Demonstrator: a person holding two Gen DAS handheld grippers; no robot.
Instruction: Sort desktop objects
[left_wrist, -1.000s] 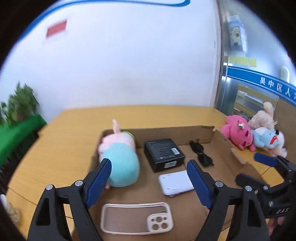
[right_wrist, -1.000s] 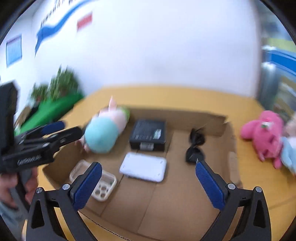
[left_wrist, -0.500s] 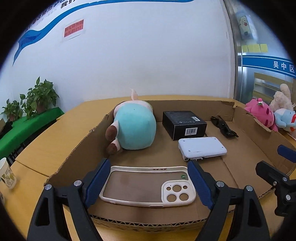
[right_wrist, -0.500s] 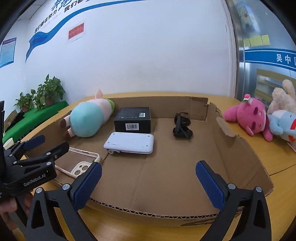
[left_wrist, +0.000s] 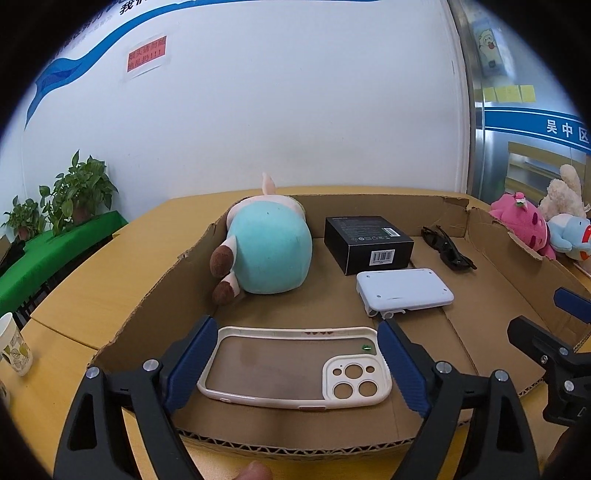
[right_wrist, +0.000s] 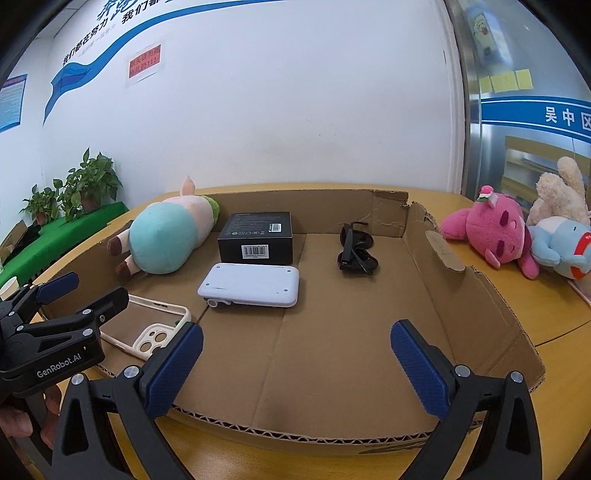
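A shallow cardboard tray (left_wrist: 155, 295) (right_wrist: 491, 295) holds a cream phone case (left_wrist: 295, 365) (right_wrist: 155, 332), a white flat device (left_wrist: 404, 291) (right_wrist: 251, 284), a black box (left_wrist: 369, 242) (right_wrist: 256, 238), black sunglasses (left_wrist: 448, 251) (right_wrist: 356, 251) and a teal-and-pink plush pig (left_wrist: 269, 247) (right_wrist: 166, 236). My left gripper (left_wrist: 295, 367) is open, its pads either side of the phone case. My right gripper (right_wrist: 295, 365) is open and empty over the tray's bare front right part.
A pink plush (right_wrist: 491, 229), a beige plush (right_wrist: 561, 192) and a light blue plush (right_wrist: 561, 247) lie on the wooden table (right_wrist: 554, 314) right of the tray. A paper cup (left_wrist: 14, 347) stands at the left. Potted plants (left_wrist: 74, 192) stand behind.
Both grippers have come down low and close to the tray's front edge. The left gripper now has the phone case between its open pads.
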